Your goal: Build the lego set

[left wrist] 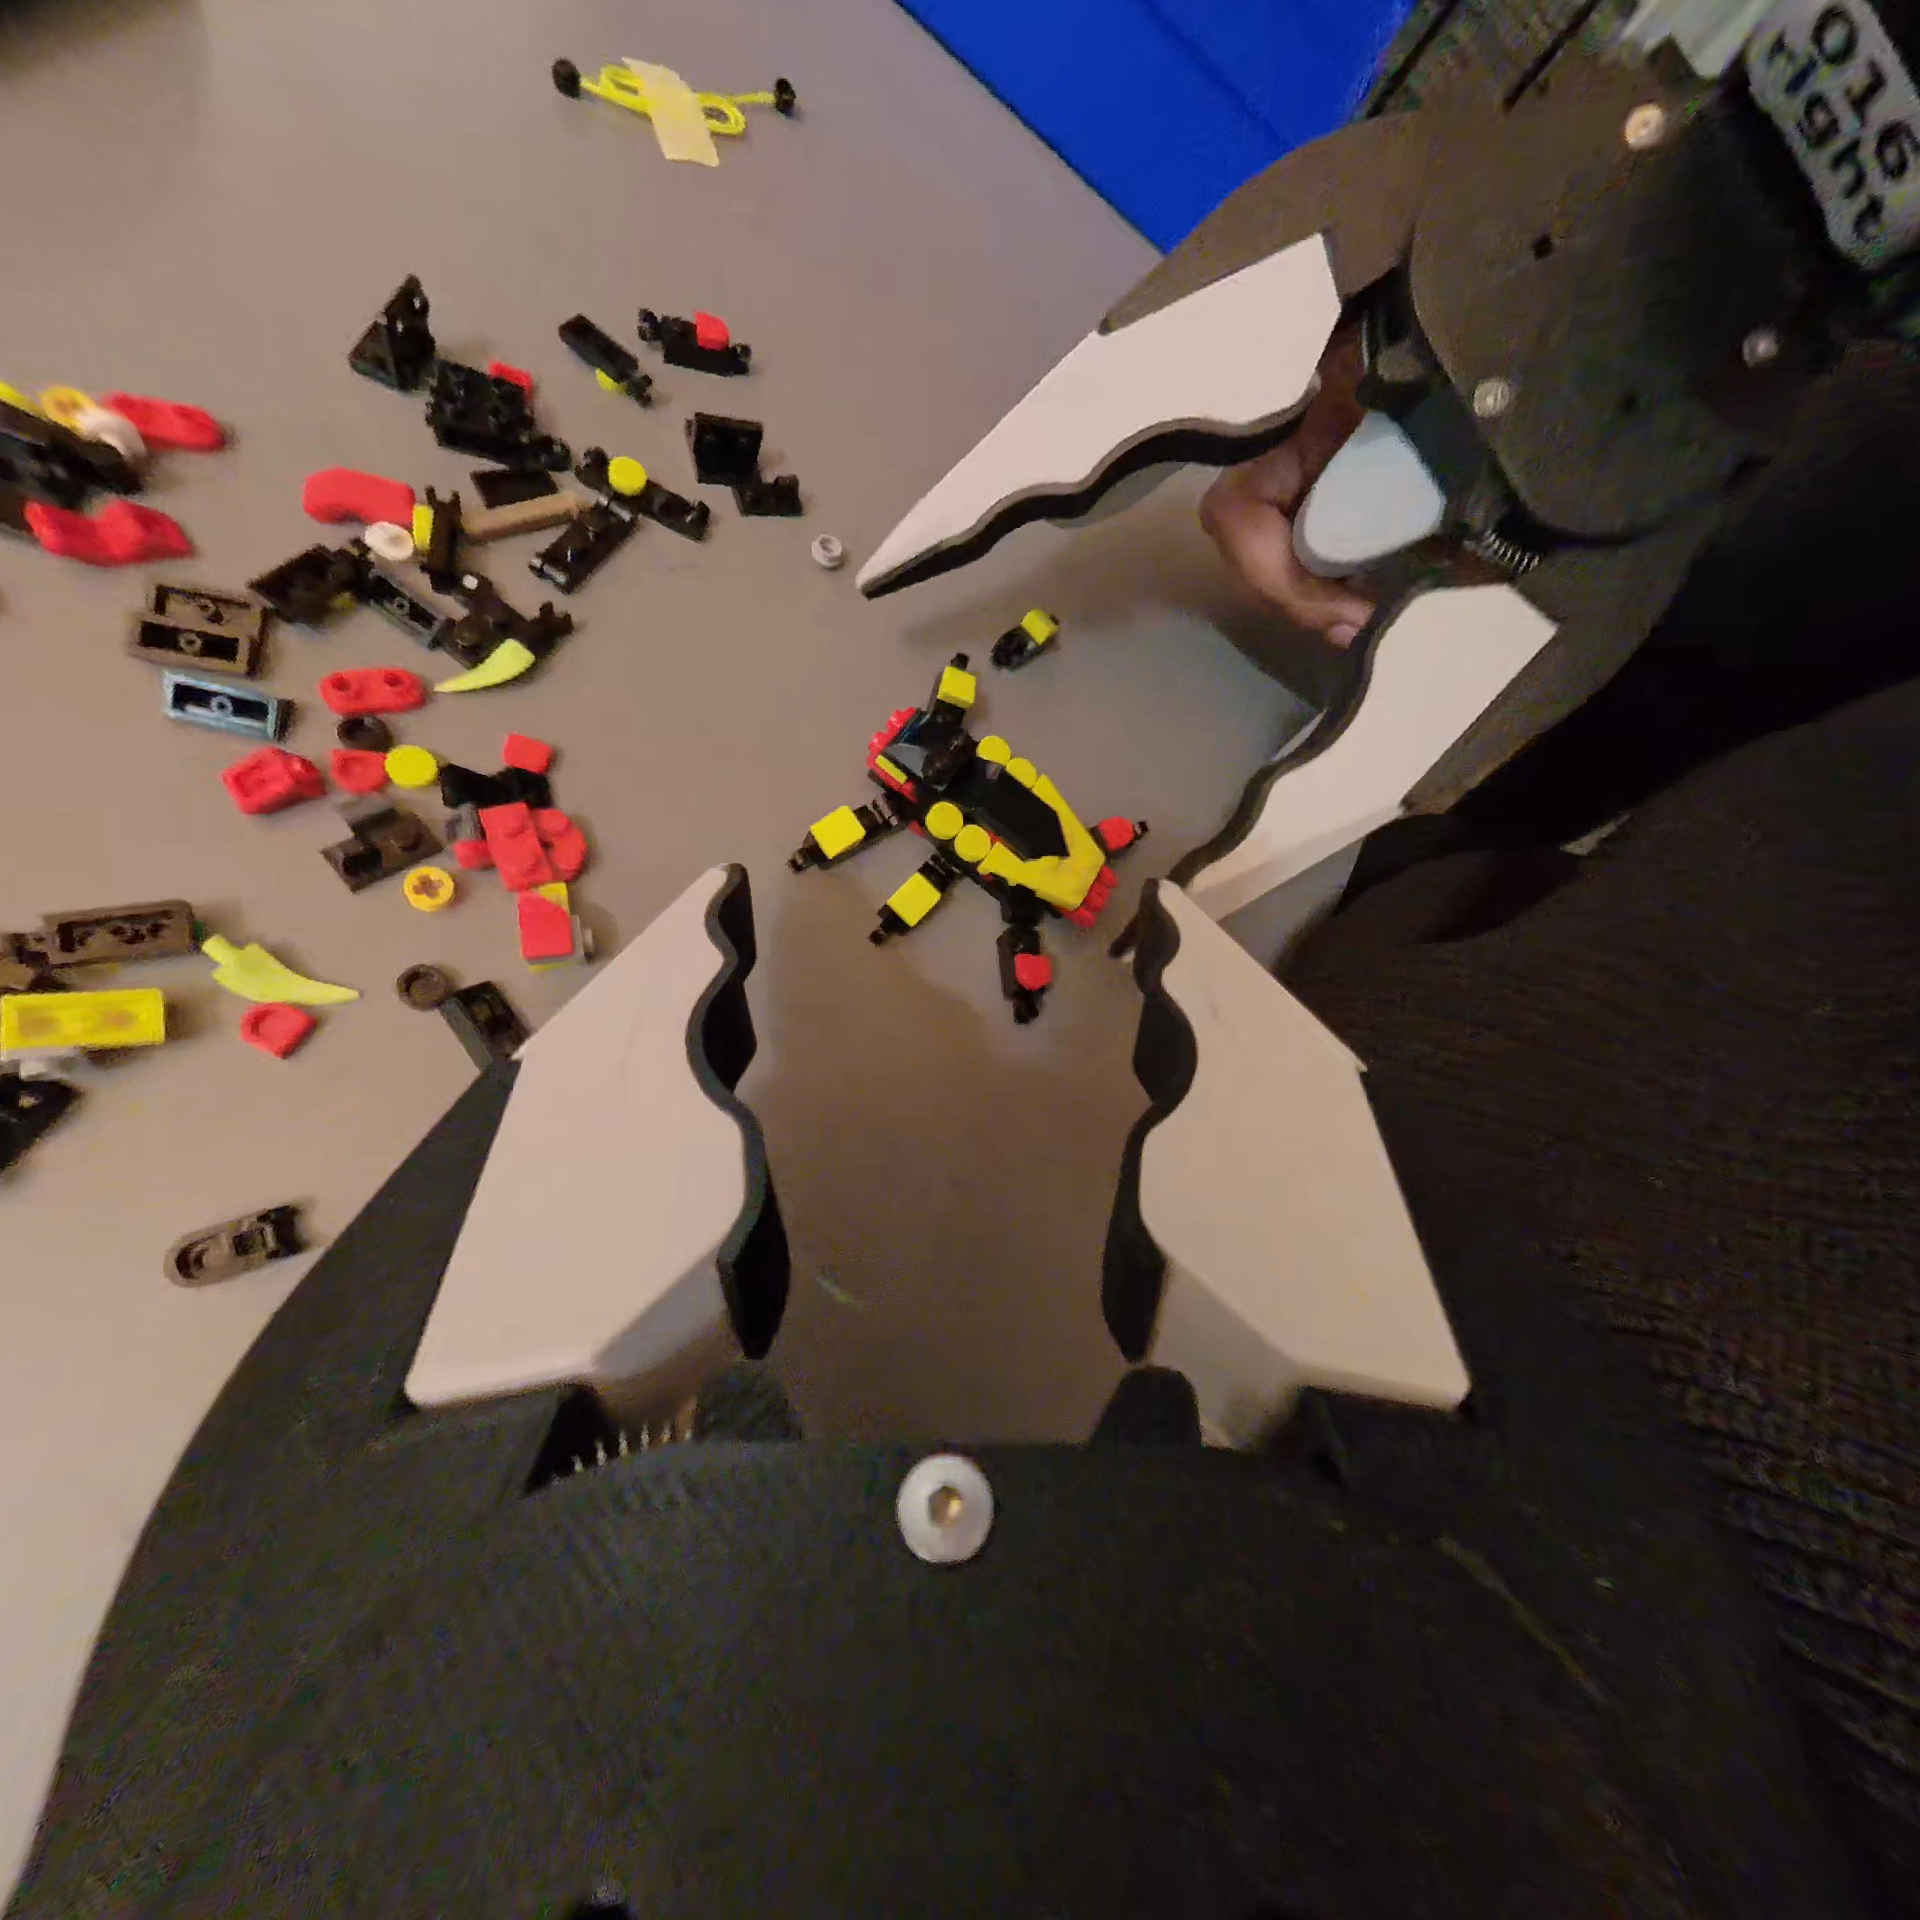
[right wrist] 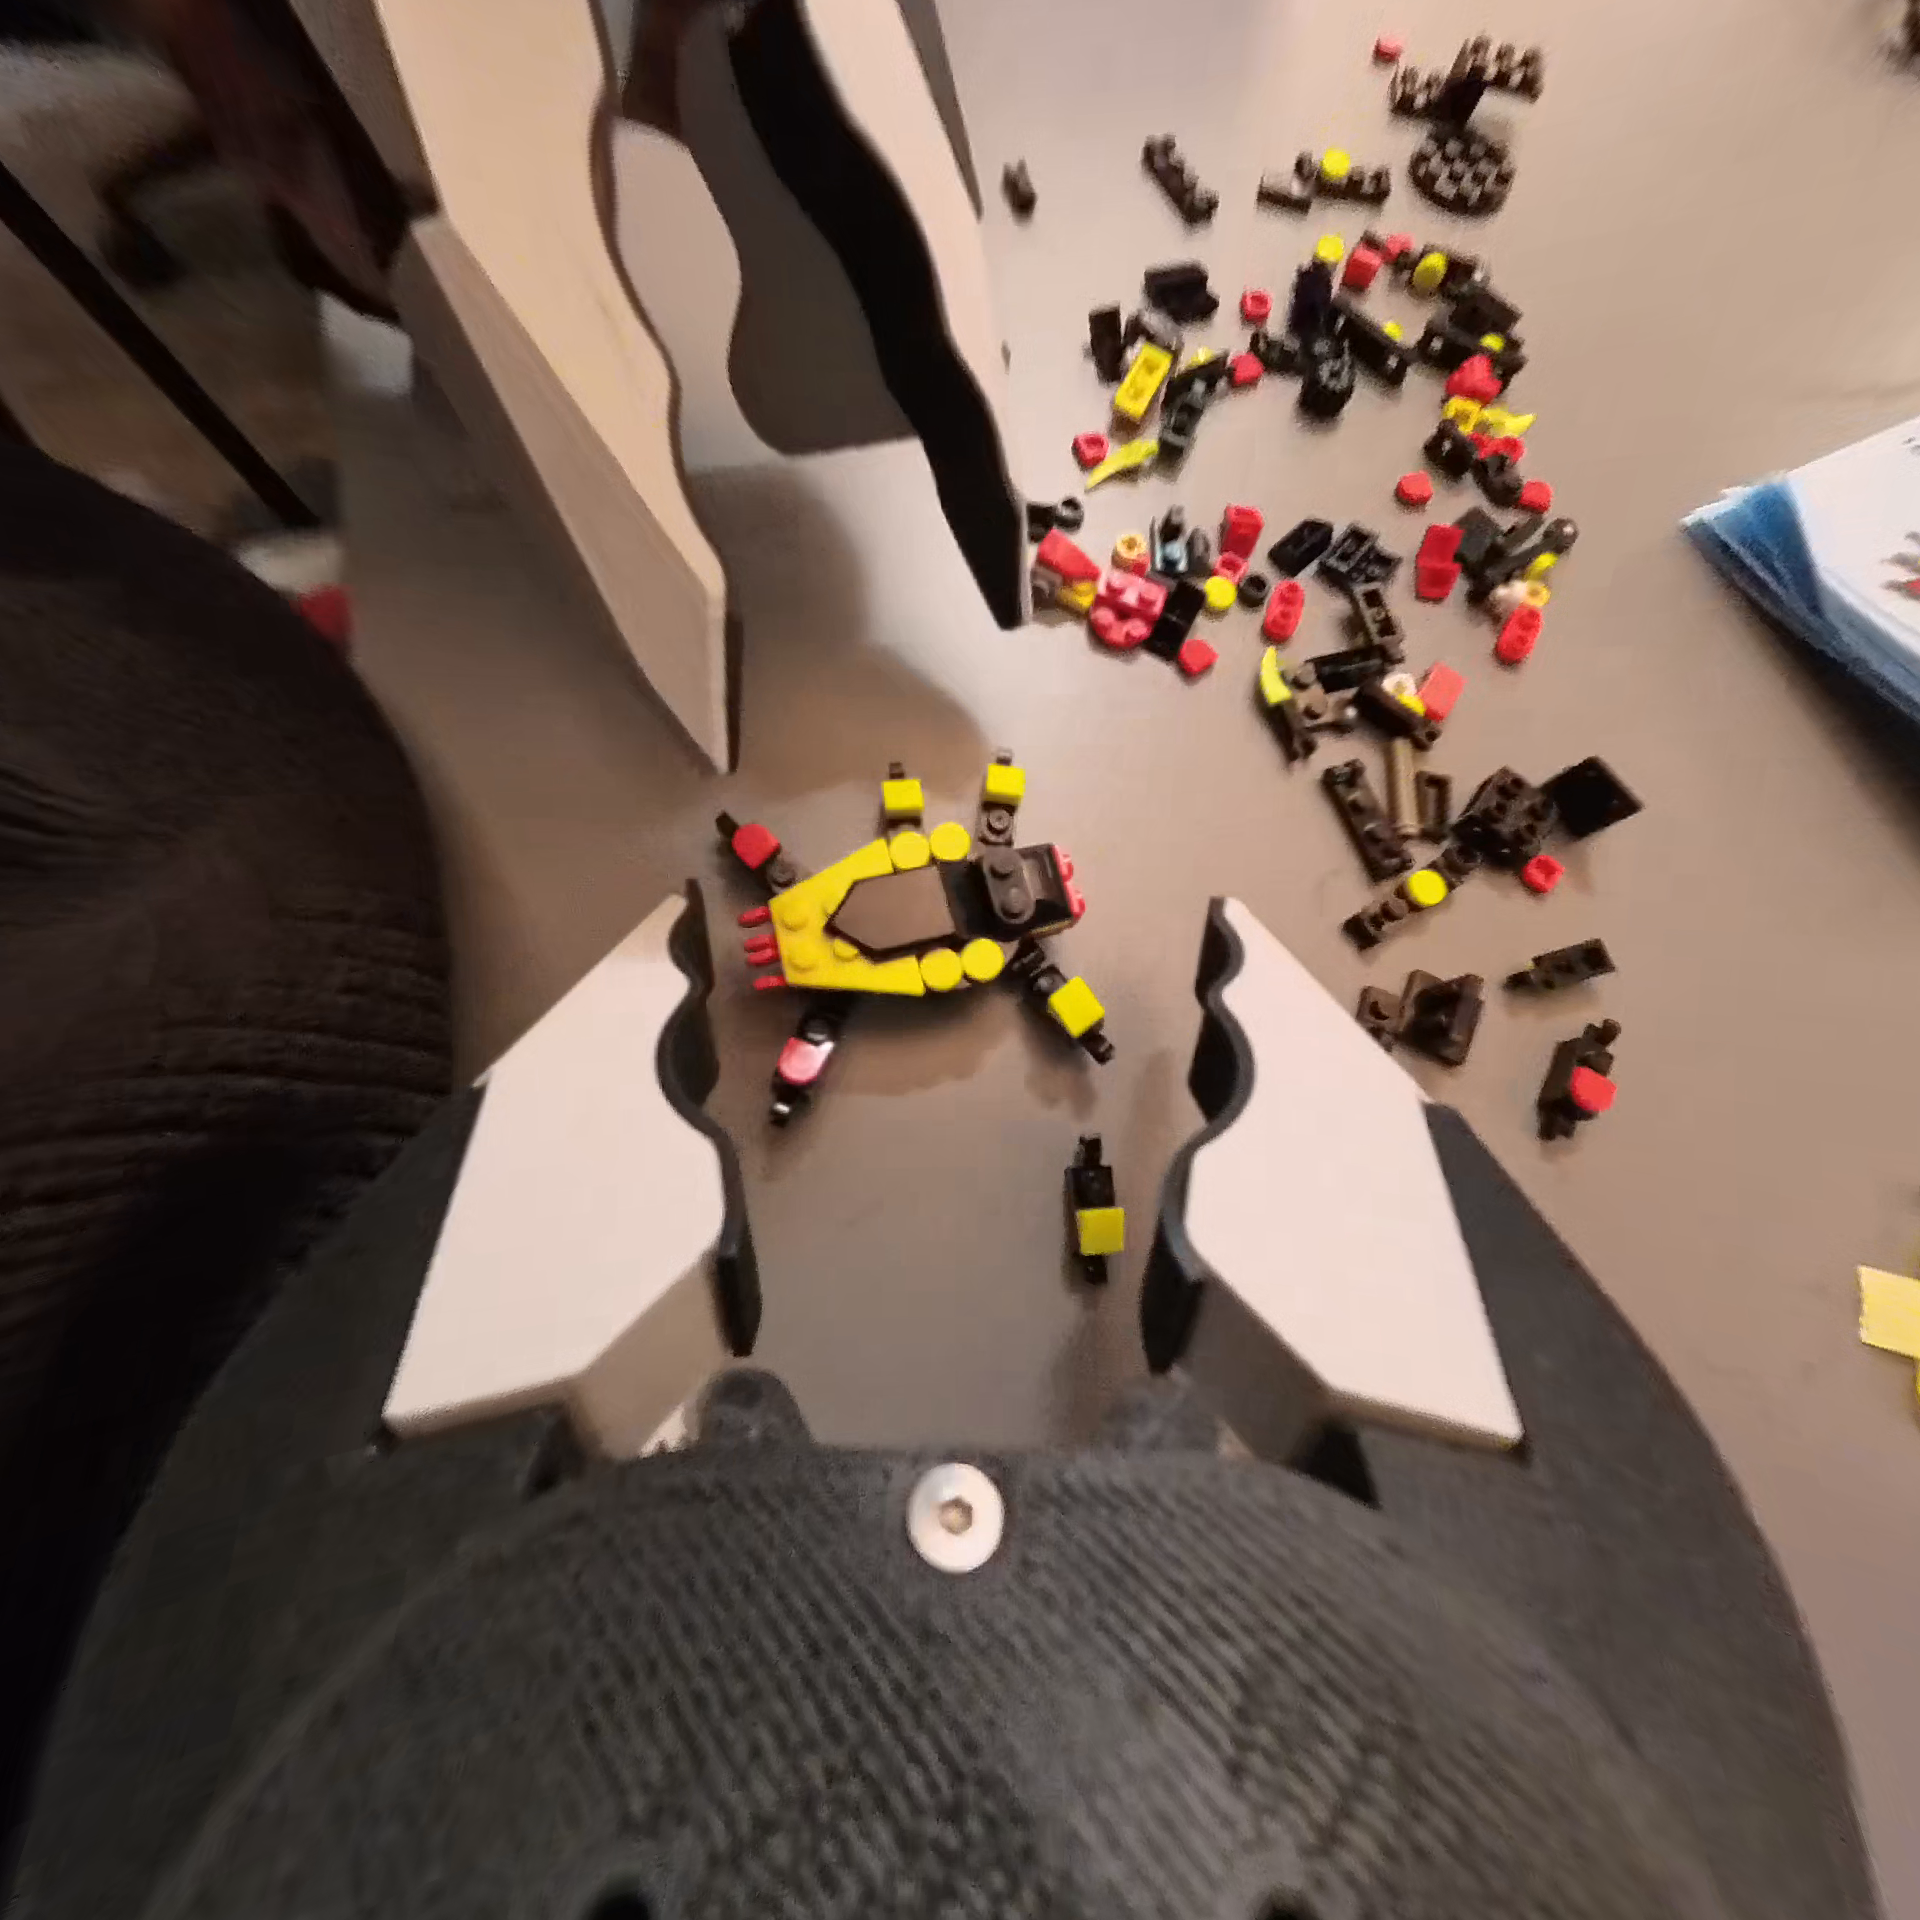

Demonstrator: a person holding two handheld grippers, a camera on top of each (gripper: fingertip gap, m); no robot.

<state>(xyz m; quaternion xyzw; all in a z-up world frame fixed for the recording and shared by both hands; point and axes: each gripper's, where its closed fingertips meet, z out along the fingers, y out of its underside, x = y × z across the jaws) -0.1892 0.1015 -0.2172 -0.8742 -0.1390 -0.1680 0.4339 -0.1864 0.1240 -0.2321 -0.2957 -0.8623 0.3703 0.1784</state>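
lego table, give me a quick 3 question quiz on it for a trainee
1. True or false: the left gripper is shut on the model.
2. Which lies between the right gripper's fingers in its own view?
A. a booklet
B. a loose leg piece
C. a taped band
3. Fill in: the pile of loose bricks lies to the ____ of the model in the left wrist view.

Key:
1. False. Both grippers are open and hold nothing; the model rests on the table.
2. B
3. left
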